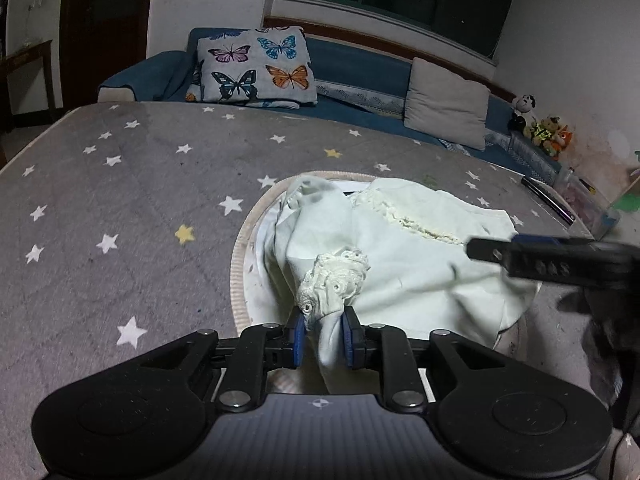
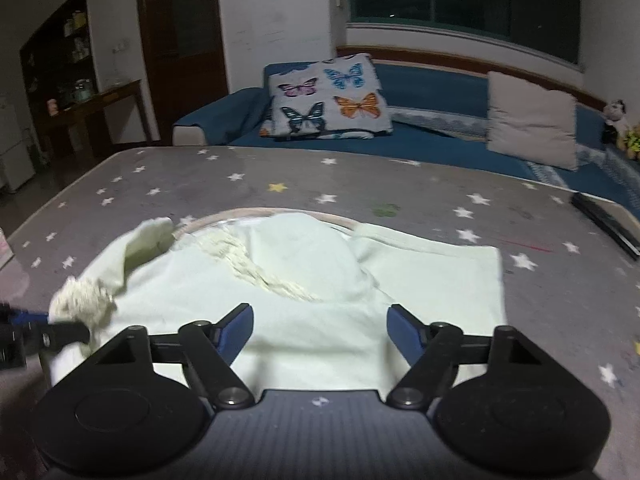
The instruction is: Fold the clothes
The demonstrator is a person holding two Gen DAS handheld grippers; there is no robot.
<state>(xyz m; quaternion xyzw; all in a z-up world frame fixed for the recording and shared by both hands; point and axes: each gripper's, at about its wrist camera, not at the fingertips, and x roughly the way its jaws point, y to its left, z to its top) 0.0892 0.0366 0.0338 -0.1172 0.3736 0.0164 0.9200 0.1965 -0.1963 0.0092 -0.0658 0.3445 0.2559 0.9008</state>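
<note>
A pale green garment [image 1: 420, 264] with cream lace trim lies rumpled on the grey star-patterned table cover [image 1: 120, 200]. My left gripper [image 1: 322, 332] is shut on a bunched lace-edged corner of the garment and holds it just above the table. My right gripper [image 2: 320, 334] is open and empty, hovering over the near part of the garment [image 2: 320, 292]. The right gripper also shows in the left wrist view [image 1: 492, 254] at the right, above the cloth. The left gripper's finger [image 2: 60, 332] shows at the left edge of the right wrist view, holding the lace.
A round cream-rimmed patch [image 1: 240, 264] lies under the garment. A dark flat object [image 2: 608, 226] lies at the table's far right edge. Behind the table stands a blue sofa [image 1: 360, 64] with a butterfly pillow [image 1: 256, 64] and a grey cushion [image 1: 446, 104].
</note>
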